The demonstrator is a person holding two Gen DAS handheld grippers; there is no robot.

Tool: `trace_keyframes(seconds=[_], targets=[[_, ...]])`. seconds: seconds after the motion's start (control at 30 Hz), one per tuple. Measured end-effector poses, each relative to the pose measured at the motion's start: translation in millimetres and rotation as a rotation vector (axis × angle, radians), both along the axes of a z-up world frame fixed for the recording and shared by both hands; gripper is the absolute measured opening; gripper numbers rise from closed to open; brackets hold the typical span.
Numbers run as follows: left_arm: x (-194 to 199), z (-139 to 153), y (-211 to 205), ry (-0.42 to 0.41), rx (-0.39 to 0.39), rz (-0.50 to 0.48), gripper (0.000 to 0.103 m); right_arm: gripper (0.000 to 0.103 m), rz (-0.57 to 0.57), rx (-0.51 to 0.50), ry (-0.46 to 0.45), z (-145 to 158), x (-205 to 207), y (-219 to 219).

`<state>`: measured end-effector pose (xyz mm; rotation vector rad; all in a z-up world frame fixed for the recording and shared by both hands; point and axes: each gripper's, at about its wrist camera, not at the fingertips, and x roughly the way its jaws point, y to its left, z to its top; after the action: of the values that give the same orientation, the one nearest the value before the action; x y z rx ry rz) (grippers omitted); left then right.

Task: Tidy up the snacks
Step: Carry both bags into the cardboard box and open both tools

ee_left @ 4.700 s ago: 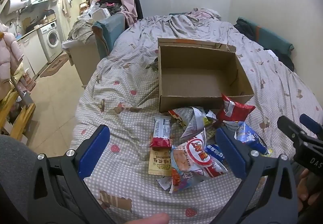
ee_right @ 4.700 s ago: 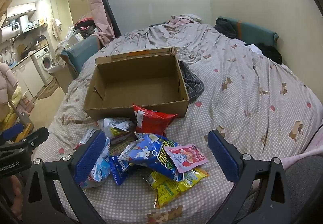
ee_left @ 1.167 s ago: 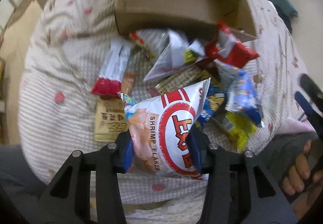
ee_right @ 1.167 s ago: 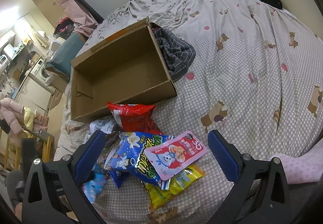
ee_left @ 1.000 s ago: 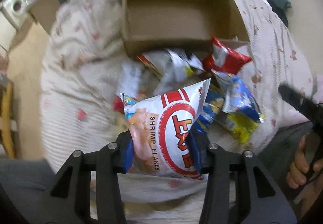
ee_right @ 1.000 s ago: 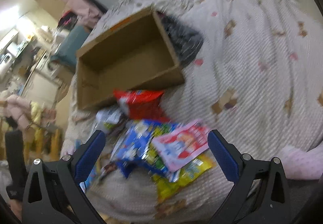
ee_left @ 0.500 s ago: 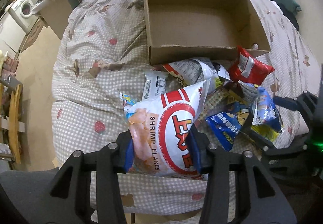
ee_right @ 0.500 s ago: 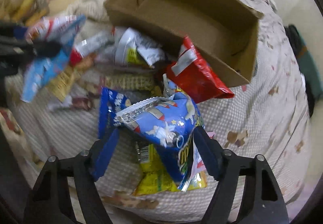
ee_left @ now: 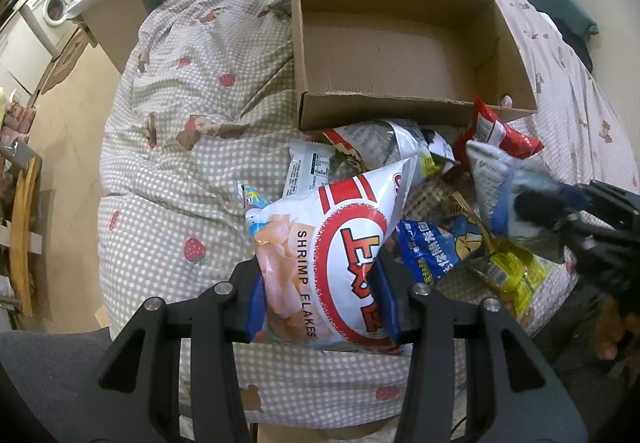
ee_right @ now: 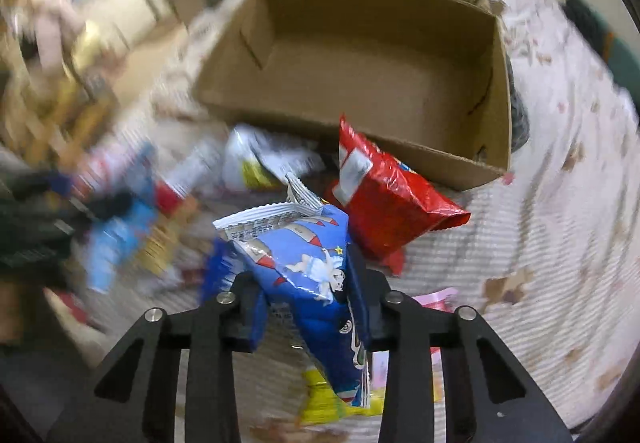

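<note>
Both of the 2 fisheye views look forward and steeply down along their tongs at the bed (ee_left: 168,147). The left wrist view sits left of the snack pile (ee_left: 440,211), the right wrist view right of it and blurred. Both share the open cardboard box (ee_left: 400,47) (ee_right: 372,55) beyond the pile.

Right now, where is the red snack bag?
In the right wrist view, the red snack bag leans on the near right corner of the empty cardboard box, just beyond the blue bag.
</note>
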<state>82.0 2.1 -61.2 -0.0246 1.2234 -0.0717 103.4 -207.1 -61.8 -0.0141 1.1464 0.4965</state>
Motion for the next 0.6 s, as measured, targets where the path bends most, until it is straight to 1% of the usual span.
trace_keyframes(seconds=[0.23,0.33,0.47,0.6], targets=[[-1.2,2.0,0.0,-0.024,0.031,0.003,0.041,0.031,-0.064,0.255,0.007,22.9,-2.7,-29.5],[-2.3,6.5,-0.2,-0.047,0.05,0.006,0.041,0.031,-0.081,0.322,-0.013,32.7,-10.9,-36.3],[-3.8,14.4,0.4,-0.08,0.065,0.015,0.041,0.031,-0.095,0.397,-0.077,44.9,-11.2,-39.6],[-2.9,24.3,0.1,-0.104,0.074,0.019,0.041,0.031,-0.117,0.426,-0.158,62.1,-14.4,-49.9]])
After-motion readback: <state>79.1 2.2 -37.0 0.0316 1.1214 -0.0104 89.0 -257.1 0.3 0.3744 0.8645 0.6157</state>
